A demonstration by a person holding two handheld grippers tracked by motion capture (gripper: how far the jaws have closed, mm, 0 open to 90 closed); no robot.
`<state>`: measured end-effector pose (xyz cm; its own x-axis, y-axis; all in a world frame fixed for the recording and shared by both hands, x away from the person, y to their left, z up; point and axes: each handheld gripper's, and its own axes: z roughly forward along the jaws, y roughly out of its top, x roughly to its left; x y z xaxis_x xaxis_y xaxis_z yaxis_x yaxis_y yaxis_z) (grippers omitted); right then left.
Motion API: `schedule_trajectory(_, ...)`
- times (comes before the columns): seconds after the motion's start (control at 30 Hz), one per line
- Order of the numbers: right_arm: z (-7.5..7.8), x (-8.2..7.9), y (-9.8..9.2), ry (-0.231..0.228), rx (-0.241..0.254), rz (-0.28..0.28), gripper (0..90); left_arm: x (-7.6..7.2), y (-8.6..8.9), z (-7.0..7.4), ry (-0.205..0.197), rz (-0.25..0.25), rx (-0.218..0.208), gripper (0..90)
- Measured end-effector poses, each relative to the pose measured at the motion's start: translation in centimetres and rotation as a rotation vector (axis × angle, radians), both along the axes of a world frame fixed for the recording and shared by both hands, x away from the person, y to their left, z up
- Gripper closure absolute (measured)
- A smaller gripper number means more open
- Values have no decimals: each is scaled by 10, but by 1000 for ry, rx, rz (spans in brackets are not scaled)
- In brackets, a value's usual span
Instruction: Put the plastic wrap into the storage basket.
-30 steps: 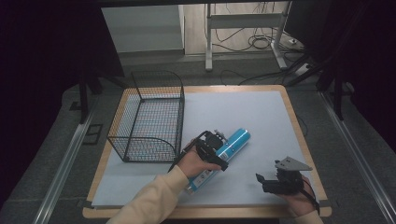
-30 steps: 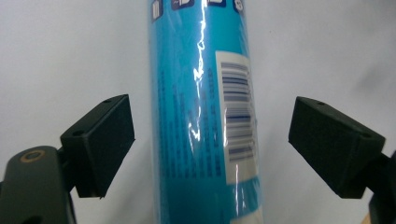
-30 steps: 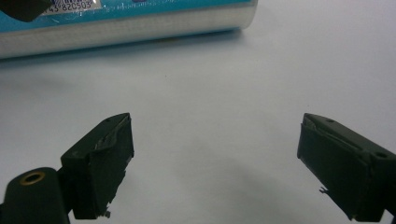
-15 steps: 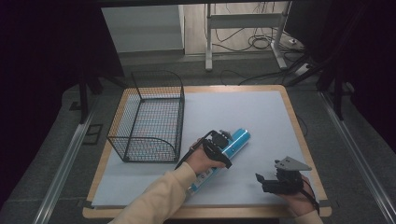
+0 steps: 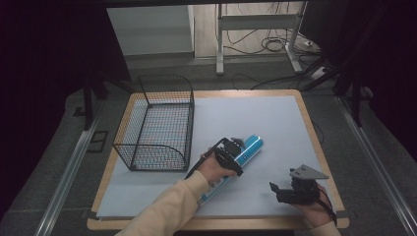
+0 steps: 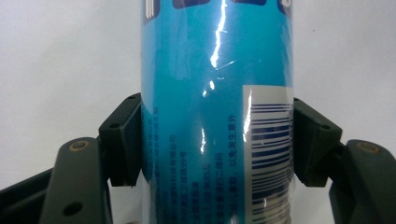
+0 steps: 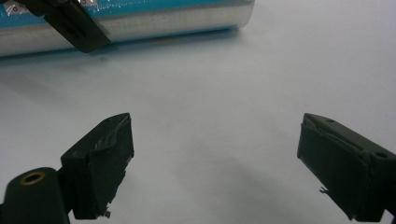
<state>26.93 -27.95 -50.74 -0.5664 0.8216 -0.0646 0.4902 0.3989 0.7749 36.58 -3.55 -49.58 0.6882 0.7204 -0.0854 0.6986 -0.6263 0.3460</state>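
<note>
A long blue cylinder [image 5: 252,145] with a silver end and a barcode label lies slanted on the white mat [image 5: 255,113]. My left gripper [image 5: 232,153] straddles its middle. In the left gripper view the jaws have just been closing, and both pads of the left gripper [image 6: 212,135] now press the sides of the cylinder [image 6: 215,65]. My right gripper [image 5: 276,189] rests near the front right, and in its own view the right gripper [image 7: 215,140] stands open over bare mat. Beyond it lies the cylinder [image 7: 163,21], with one left jaw across it.
A black wire basket [image 5: 157,123] stands at the left of the mat. The wooden table edge [image 5: 314,142] frames the mat. Table legs and cables sit on the floor beyond the far edge.
The left hand has sunk a little onto the cylinder and its jaws have closed from wide open to a grip on it. The right hand has kept still.
</note>
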Motion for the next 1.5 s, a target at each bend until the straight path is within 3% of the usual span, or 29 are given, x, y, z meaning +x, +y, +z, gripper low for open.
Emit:
schedule_trajectory(0.17,0,0,0,-2,-3,-1,111,1,1,1,7,9,-3,310)
schedule_trajectory(0.4,1,0,0,-12,1,-4,111,5,5,3,60,0,0,312)
schedule_trajectory(0.6,2,-1,-1,-18,3,-7,111,7,11,5,72,-1,-2,313)
schedule_trajectory(1.23,3,-1,-1,-26,4,-12,111,8,20,40,52,-46,4,313)
schedule_trajectory(1.5,4,-1,-2,-29,6,-15,111,9,23,48,41,-53,13,313)
